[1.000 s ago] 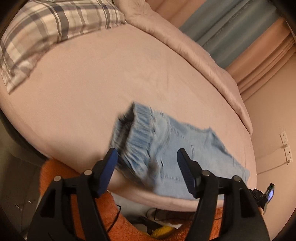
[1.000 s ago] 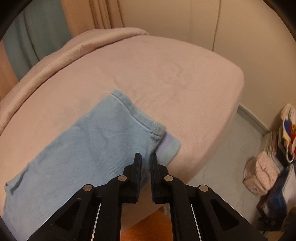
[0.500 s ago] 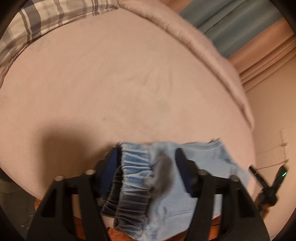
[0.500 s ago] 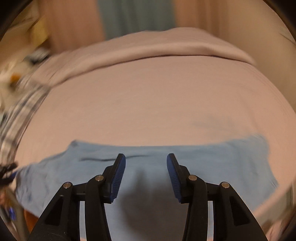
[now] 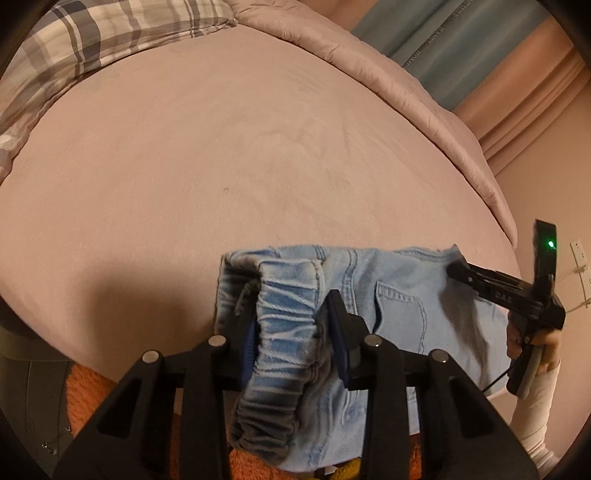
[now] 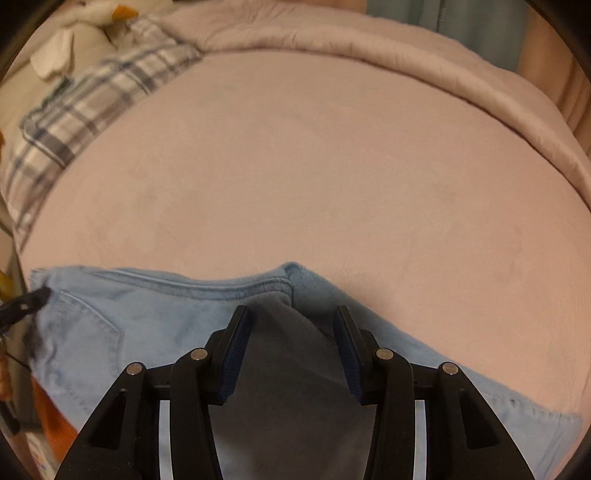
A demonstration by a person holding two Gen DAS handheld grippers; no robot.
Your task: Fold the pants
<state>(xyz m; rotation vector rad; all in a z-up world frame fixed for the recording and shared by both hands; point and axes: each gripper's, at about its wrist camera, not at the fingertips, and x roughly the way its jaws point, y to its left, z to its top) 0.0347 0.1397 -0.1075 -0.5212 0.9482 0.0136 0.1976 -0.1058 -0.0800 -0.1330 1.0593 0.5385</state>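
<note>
Slippage at the waistband [image 5: 286,310] is the main risk here. The light-blue pants [image 5: 402,306] are lying along the near edge of the bed [image 5: 258,155], part of the cloth hanging over that edge, and the gathered elastic waistband is being closed on by the left tool [image 5: 291,325]; its jaws have just been narrowing, with the bunched band between them and both blue pads seemingly pressing it. Because the band is thick and springy, only a part of the layers may be being caught, so an inner layer could be dropped when the cloth is lifted, and the fold would be spoiled.

The right tool [image 6: 291,354] is being held apart over the middle of the pants, above a raised hem fold [image 6: 291,275], with nothing pinched; its jaws have just opened. If it is brought down off-centre, only the top layer may be taken, and the lower one would be dragged into creases.

Overhang is the second hazard: with so much denim near the edge, a pull toward the person could be enough to slide the whole garment off the bed onto the orange cloth [image 5: 122,376] below. The plaid pillow [image 5: 110,33] is well apart and is not being threatened.
</note>
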